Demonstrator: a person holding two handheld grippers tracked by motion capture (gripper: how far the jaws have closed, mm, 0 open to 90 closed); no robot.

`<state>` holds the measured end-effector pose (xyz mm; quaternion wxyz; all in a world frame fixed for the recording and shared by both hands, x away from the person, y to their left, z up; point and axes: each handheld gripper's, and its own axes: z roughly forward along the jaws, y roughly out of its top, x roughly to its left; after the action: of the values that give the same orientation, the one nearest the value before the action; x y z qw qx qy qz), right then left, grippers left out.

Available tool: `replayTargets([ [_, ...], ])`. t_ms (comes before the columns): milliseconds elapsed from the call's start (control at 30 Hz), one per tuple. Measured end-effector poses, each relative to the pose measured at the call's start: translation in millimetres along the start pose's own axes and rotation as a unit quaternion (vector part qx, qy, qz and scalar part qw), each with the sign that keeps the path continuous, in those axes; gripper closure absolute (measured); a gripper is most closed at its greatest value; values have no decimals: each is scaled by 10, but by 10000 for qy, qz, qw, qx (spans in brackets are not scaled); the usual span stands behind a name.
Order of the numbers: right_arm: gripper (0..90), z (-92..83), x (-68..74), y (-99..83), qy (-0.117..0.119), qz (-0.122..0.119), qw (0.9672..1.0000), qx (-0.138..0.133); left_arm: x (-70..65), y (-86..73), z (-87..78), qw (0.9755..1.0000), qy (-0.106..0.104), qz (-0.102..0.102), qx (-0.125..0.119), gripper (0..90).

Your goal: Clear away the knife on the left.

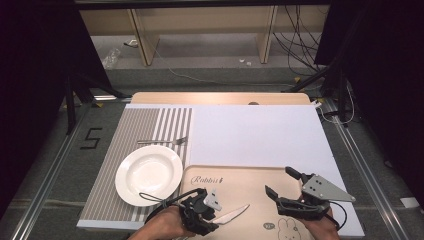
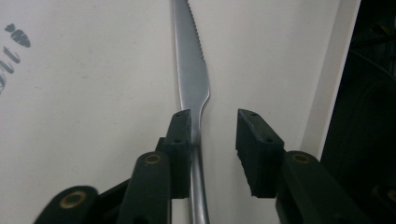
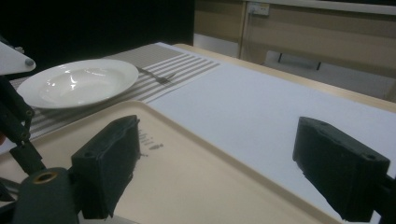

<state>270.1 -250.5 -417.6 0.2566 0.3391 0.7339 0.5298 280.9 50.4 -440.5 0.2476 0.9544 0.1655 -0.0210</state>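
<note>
Knife (image 2: 192, 70) lay flat on cream tray (image 1: 250, 175); my left gripper (image 1: 210, 210) straddled its handle, jaws parted, one pad (image 2: 180, 135) touching steel, nothing clamped. Right gripper (image 1: 285, 187) hung wide open, empty. Risk: off-centre closing could skid thin handle sideways.

White plate (image 1: 148, 174) on grey-and-white striped mat (image 1: 131, 131); beige tray (image 1: 250, 178) printed with a rabbit motif; silver knife (image 2: 191, 70); white sheet (image 1: 260, 132); black tools.
</note>
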Motion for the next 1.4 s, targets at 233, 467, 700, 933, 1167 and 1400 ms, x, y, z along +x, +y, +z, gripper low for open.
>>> replayTargets([
  [233, 157, 0, 0, -1, -1, 1, 10000, 3, -17, 1, 83, 9999, 10, 115, 73, 780],
  [467, 157, 4, 2, -2, 7, -2, 10000, -14, -45, -7, 153, 9997, 7, 225, 53, 862],
  [700, 158, 0, 0, 0, -1, -5, 10000, -28, -32, -26, 202, 9999, 9, 162, -13, 893],
  [933, 158, 0, 1, -1, 2, -16, 10000, -16, -14, -47, 249, 9999, 95, 68, -33, 895],
  [1167, 158, -2, 3, 0, 7, -24, 10000, -17, 5, -48, 252, 9999, 164, 24, -34, 894],
  [1400, 158, -2, 2, 2, 9, -15, 10000, -41, 99, -77, 234, 9995, 286, -137, -84, 893],
])
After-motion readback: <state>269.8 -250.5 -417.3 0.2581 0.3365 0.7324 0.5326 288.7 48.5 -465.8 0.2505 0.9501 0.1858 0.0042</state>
